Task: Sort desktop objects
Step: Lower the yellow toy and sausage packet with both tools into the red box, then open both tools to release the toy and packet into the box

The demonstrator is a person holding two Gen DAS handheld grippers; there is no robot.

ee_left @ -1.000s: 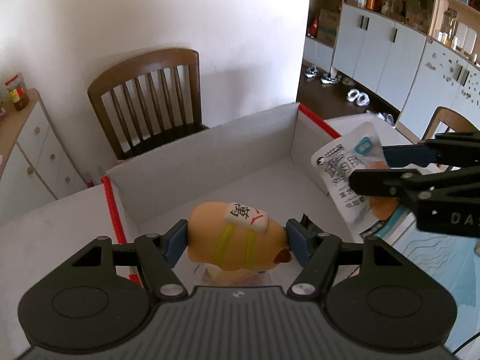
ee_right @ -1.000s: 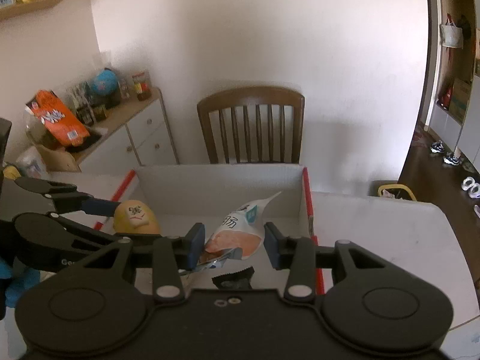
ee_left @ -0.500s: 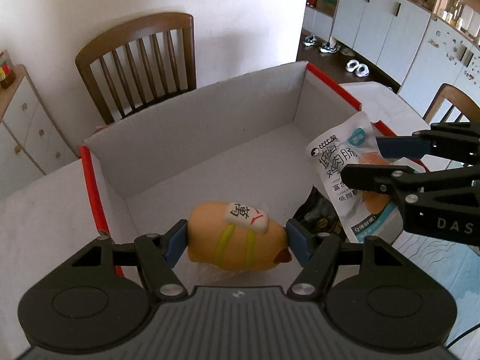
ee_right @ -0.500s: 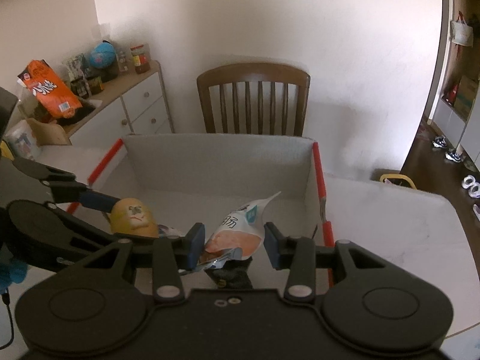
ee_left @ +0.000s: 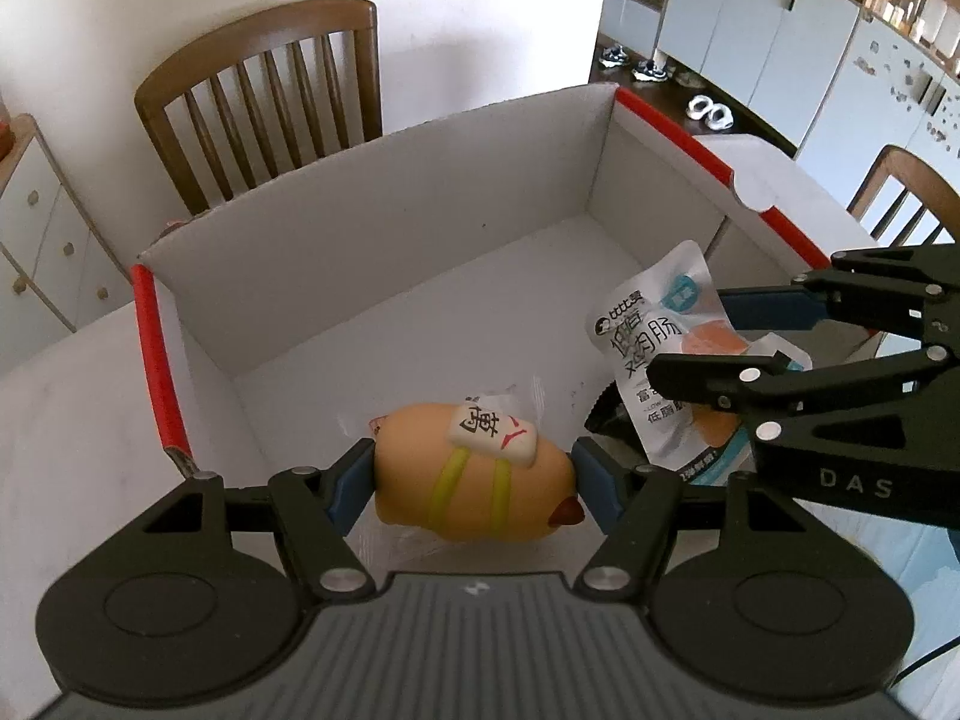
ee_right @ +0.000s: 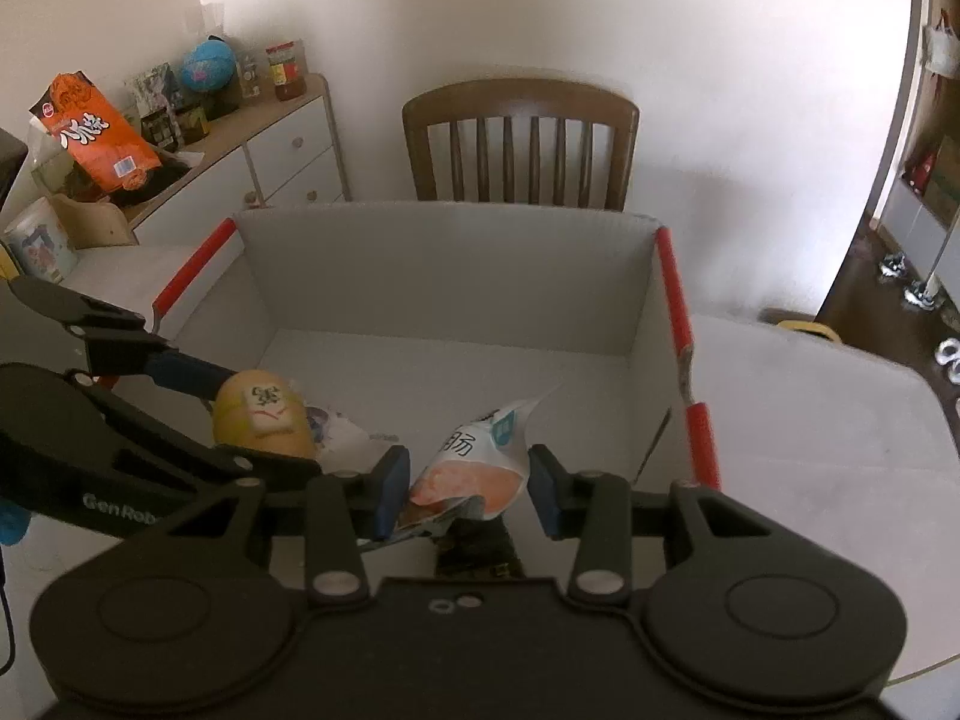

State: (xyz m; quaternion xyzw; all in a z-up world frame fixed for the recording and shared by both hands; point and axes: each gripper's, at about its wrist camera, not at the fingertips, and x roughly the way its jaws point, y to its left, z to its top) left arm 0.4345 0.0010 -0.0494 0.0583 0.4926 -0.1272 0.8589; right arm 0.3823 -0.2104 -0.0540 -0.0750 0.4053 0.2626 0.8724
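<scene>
A white cardboard box (ee_left: pixel 372 252) with red edge strips stands on the white table; it also shows in the right wrist view (ee_right: pixel 444 276). My left gripper (ee_left: pixel 474 483) is shut on a tan potato-shaped toy (ee_left: pixel 480 480) with yellow stripes and a white tile, held over the box's near left part; the toy also shows in the right wrist view (ee_right: pixel 261 414). My right gripper (ee_right: pixel 469 489) is shut on a white and orange snack pouch (ee_right: pixel 474 468), held over the box's near right part; the pouch also shows in the left wrist view (ee_left: pixel 666 354).
A clear wrapper (ee_left: pixel 510 405) and a dark packet (ee_right: pixel 474 552) lie on the box floor under the grippers. A wooden chair (ee_right: pixel 519 144) stands behind the box. A sideboard (ee_right: pixel 198 180) with an orange bag and a globe is at the left.
Both grippers have moved forward and down over the box with their loads. The box now fills more of both views, and the toy and pouch hang lower inside it.
</scene>
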